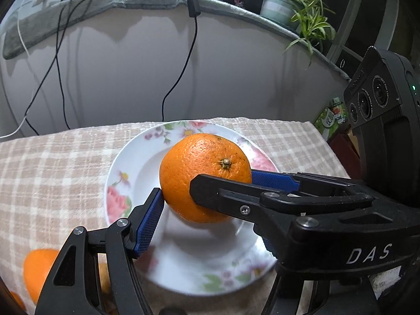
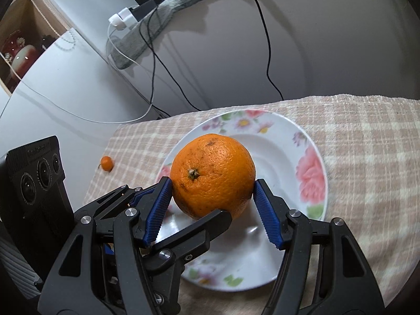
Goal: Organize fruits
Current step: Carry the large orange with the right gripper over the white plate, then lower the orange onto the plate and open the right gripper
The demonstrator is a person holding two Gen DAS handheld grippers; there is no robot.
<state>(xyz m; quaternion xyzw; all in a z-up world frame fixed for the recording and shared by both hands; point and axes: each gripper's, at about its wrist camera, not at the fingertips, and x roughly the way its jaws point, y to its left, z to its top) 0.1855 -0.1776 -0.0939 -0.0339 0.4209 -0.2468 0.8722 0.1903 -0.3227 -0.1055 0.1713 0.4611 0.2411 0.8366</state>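
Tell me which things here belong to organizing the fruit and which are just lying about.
Part of the job:
big orange
floral plate
small orange fruit on the checked cloth
another orange, blurred, low in the left view
right hand-held gripper, shut on the big orange
left hand-held gripper, open

Lying about:
black cables
white charger
potted plant
grey towel

Dim indoor light, fisheye-warped edges, slight blur

"DAS" on right claw point(image 1: 225, 183).

Orange fruit point(image 2: 214, 174), white rose-patterned plate point(image 2: 312, 155), beige checked cloth point(image 2: 367, 144), blue-padded jaws.
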